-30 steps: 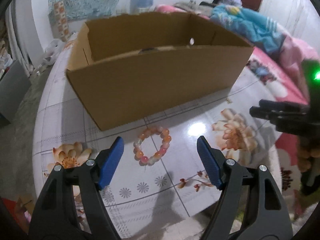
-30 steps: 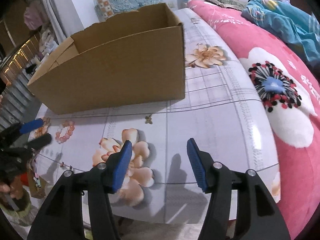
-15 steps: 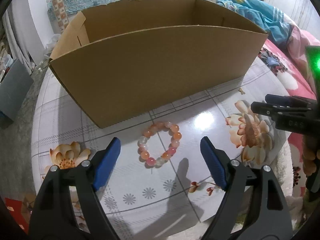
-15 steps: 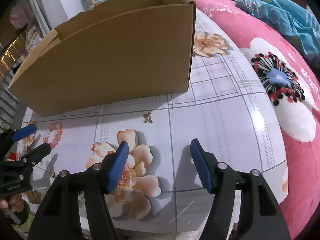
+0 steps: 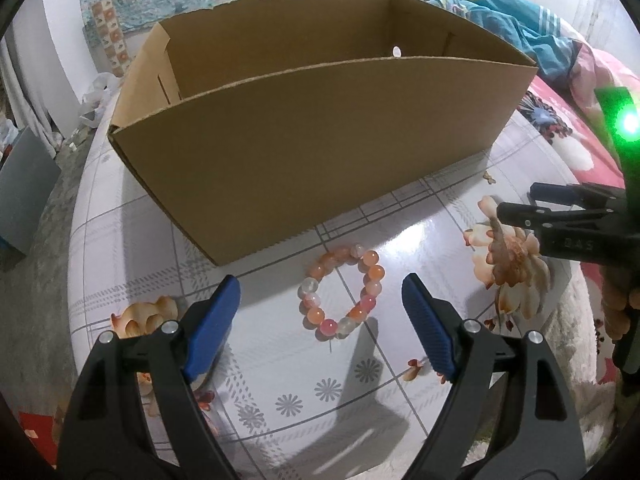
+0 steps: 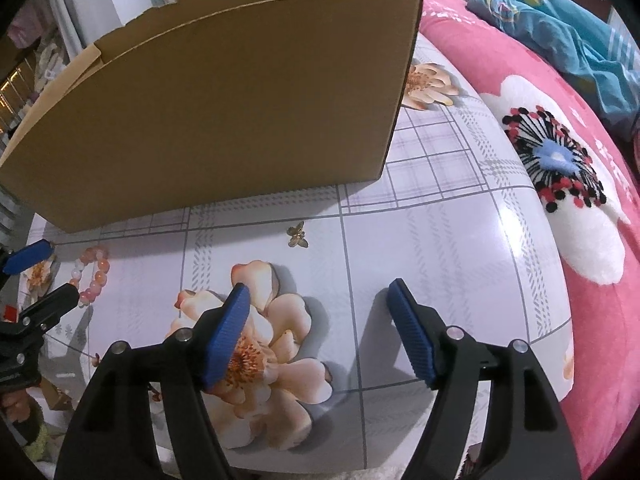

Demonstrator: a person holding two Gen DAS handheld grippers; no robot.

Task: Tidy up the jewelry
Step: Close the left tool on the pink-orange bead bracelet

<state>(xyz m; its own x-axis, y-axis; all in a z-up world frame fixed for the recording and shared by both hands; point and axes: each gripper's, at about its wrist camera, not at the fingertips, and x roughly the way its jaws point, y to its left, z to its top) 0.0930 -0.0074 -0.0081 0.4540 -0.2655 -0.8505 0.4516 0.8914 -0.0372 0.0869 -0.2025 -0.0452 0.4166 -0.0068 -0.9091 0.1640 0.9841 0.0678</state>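
The left gripper point(image 5: 320, 308) hangs over the bead bracelet point(image 5: 342, 292), jaws spread to either side of it and touching nothing, apparently lined up for a pickup. The cardboard box point(image 5: 320, 128) at 12 o'clock looks the destination. The right gripper point(image 6: 318, 322) is opening, nothing between its jaws; a small gold butterfly charm point(image 6: 298, 235) lies at its 12 o'clock (likely its target). "D.A.S" is legible on the right gripper's arm.

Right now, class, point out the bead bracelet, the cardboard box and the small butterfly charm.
bead bracelet point(image 5: 343, 291), left wrist view, on the hole inside its ring of beads.
cardboard box point(image 5: 320, 148), left wrist view, on its near wall.
butterfly charm point(image 6: 298, 235), right wrist view, on its wings.
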